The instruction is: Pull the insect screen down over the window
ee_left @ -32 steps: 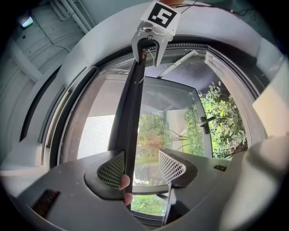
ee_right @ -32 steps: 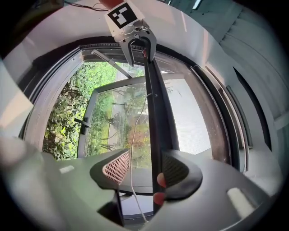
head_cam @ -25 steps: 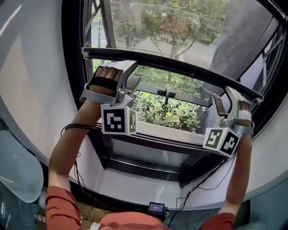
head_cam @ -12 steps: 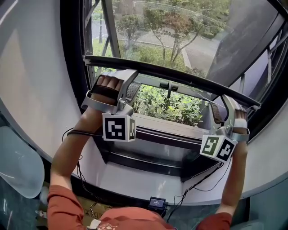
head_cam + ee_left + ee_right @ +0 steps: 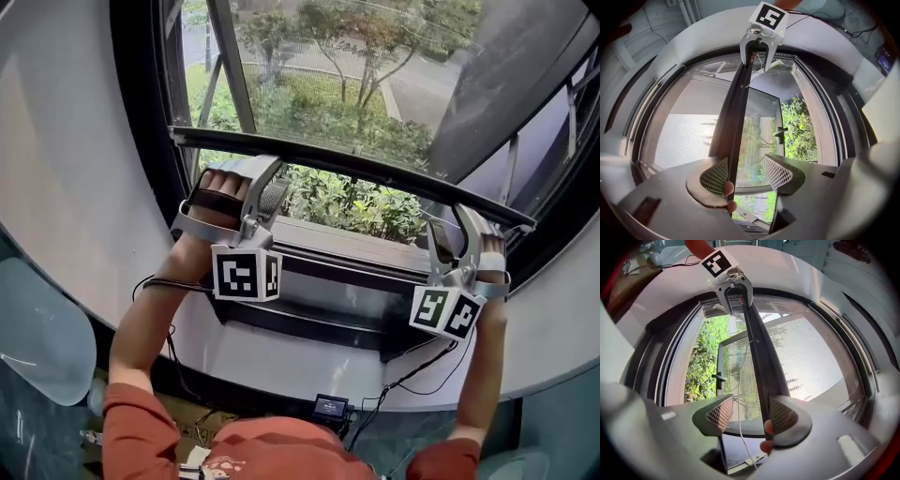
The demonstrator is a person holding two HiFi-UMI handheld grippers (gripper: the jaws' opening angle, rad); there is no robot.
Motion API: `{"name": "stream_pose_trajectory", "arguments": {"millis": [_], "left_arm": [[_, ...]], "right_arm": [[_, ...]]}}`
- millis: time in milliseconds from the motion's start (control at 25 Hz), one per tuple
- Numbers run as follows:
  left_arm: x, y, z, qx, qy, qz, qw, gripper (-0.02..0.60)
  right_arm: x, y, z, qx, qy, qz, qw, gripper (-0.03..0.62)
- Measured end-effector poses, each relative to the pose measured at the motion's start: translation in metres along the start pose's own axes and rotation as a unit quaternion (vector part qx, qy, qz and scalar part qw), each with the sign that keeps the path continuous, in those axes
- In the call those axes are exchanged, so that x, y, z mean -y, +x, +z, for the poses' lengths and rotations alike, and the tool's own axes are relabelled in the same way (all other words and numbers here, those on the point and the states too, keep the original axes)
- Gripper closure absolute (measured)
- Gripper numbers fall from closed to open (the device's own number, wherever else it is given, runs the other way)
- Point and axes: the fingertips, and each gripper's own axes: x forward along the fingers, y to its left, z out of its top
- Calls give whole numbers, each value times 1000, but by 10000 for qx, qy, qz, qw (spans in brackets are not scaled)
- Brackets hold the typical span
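Note:
The insect screen's dark bottom bar runs across the window, with grey mesh stretched above it. My left gripper hooks over the bar near its left end. Its jaws stand wide apart, the bar lies against the left jaw, and a person's fingertips press there. My right gripper hooks over the right end, also open, with the bar against its right jaw. Each gripper view shows the other gripper far along the bar: the right one and the left one.
Below the bar, the open strip shows green bushes and the dark sill. A window handle sits on the sash. A thin white cord hangs by the frame. A small black device with cables lies below the white ledge.
The bar and both grippers have come down, and the open strip of window under the bar has narrowed. The handle seen under the bar earlier is now out of the head view.

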Motion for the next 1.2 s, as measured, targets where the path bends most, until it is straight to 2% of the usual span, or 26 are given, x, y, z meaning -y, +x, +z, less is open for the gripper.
{"name": "stream_pose_trajectory", "arguments": {"millis": [160,520,680,800,1040,1200], "left_arm": [[32,-7,-4,13,13,-174,9998,347],[69,-12,-6,46,-49,-490,9988,347],[76,-18,-8,62,-237,-629,9977,347],[85,-23,-9,129,-379,-808,9959,347],[113,-25,-12,-2,-237,-1123,9934,347],[134,-30,-13,-4,-230,-1391,9900,347]], "right_arm": [[-33,-6,-3,-53,52,195,9998,356],[-70,-9,-9,-183,233,591,9978,350],[-78,-12,-5,-205,483,868,9948,350],[-89,-15,-6,-368,443,1183,9913,350],[-117,-15,-13,-545,406,1499,9864,347],[-137,-20,-16,-530,603,1764,9810,341]]}}
